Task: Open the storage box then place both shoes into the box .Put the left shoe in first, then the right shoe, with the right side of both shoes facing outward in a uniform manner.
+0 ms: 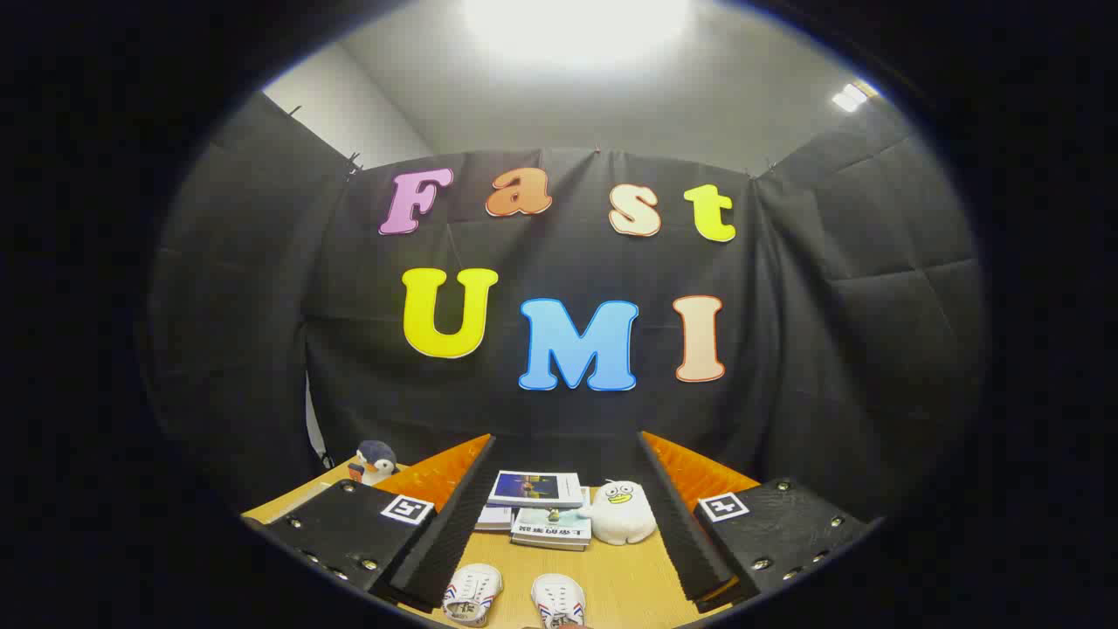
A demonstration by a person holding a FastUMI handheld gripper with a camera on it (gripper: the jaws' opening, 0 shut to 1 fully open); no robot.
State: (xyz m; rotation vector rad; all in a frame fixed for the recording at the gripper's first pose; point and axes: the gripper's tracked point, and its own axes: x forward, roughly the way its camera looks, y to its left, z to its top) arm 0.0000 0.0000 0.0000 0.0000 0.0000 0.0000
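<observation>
Hand-held gripper (559,559) wide open, holds nothing. Two shoes (472,594) wait on table (624,581), toes toward fingers, easy to grab.

My gripper (568,524) shows two long ribbed fingers (450,533), spread wide apart with nothing between them. Each is mounted on a flat textured plate (336,524) studded with round silver screws, and each plate carries a square black-and-white marker (408,509) near the finger.

Both shoes (515,598) cut off at their near ends — book (495,517) partly hidden behind one finger, covers too small to tell
</observation>
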